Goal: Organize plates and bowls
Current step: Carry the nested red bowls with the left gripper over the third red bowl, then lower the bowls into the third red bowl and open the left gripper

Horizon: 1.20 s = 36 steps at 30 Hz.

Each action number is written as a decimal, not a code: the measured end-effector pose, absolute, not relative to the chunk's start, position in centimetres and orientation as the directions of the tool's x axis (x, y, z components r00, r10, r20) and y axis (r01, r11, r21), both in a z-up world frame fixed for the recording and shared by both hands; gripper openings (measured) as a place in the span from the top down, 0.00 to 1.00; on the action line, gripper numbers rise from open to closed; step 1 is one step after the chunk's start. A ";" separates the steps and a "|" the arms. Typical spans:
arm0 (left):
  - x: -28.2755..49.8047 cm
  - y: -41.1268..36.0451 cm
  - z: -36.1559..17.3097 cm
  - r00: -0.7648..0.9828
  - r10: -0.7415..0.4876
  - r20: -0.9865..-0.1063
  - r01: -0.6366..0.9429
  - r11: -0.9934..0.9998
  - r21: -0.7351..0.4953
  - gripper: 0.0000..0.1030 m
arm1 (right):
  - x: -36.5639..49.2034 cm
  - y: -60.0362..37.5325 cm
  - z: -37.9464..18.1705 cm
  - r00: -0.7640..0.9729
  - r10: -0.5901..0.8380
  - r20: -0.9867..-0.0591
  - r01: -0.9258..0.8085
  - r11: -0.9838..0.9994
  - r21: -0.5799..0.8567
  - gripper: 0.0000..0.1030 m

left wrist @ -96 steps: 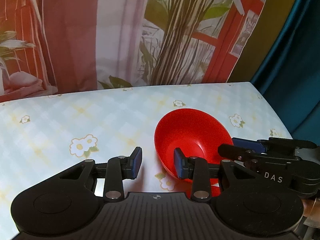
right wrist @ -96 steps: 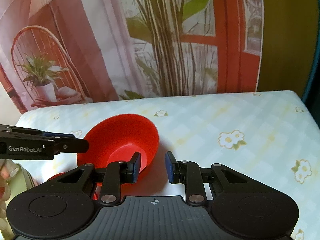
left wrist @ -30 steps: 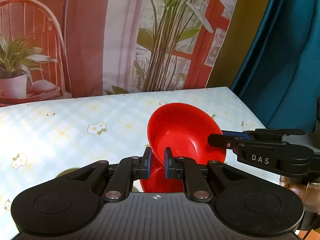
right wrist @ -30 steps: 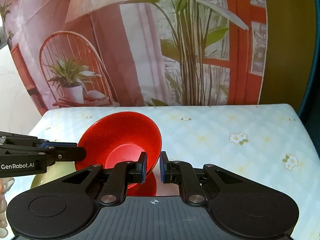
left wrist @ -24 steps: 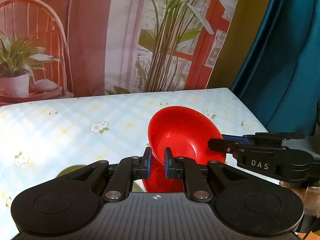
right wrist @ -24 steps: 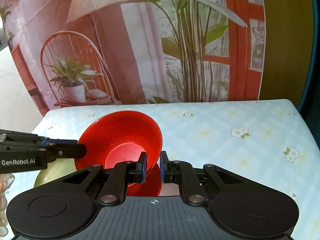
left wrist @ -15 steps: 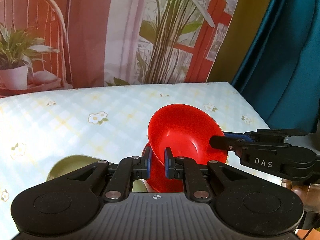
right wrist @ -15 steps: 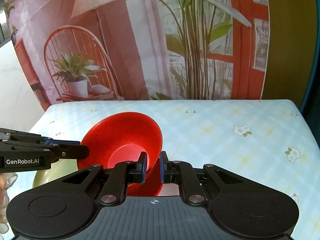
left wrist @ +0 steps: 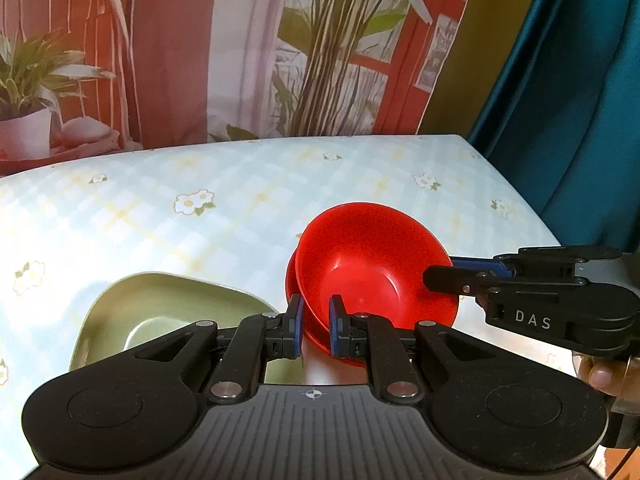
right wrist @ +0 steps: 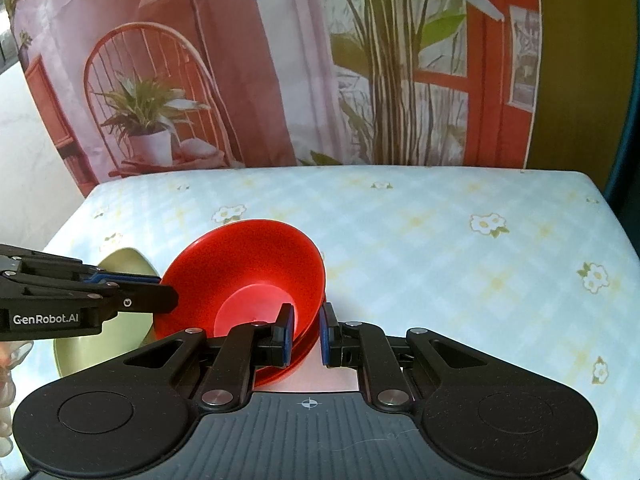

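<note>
1. Here, both grippers clamp the same red bowl (left wrist: 372, 268) from opposite sides, and it tilts above a second red bowl (left wrist: 291, 276) whose rim peeks out beneath it.
2. The left gripper (left wrist: 314, 326) has its blue pads pinched on the bowl's near rim, seen at 6 o'clock of the bowl in the left wrist view.
3. The right gripper (right wrist: 303, 334) is likewise closed on the rim, one pad inside the bowl and one outside, at about 5 o'clock of the bowl (right wrist: 248, 276) in its own view.
4. In the left wrist view the right gripper (left wrist: 440, 276) reaches in from 3 o'clock and meets the bowl's rim there.
5. In the right wrist view the left gripper (right wrist: 164, 296) comes in from 9 o'clock and touches the rim on that side.
6. A green dish (left wrist: 160, 300) sits on the table at about 8 o'clock of the red bowls, just beside them; its near part is hidden behind the left gripper's body.
7. The table (left wrist: 240, 200) wears a pale checked cloth printed with small flowers.
8. A fingertip (left wrist: 600, 372) shows behind the right gripper's handle at the right edge of the left wrist view.
9. Behind the table hangs a printed backdrop (right wrist: 280, 80) showing a chair, a potted plant and a red window frame.
</note>
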State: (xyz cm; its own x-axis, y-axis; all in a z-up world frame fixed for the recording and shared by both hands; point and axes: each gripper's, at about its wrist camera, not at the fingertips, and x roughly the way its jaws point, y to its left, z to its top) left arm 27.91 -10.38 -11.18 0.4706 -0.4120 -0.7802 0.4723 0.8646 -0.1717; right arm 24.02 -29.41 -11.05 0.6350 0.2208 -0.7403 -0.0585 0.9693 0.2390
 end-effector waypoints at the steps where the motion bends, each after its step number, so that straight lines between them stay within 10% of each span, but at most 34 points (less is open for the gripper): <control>1: 27.9 -10.4 -11.3 0.469 -0.411 -0.782 0.472 0.865 -0.170 0.86 | 24.0 -29.3 -11.1 0.634 0.220 -0.741 -0.060 0.970 0.237 0.88; 36: 30.6 -10.6 -11.8 0.451 -0.405 -0.796 0.458 0.870 -0.183 0.74 | 24.2 -29.6 -13.8 0.621 0.242 -0.745 0.017 0.947 0.321 0.81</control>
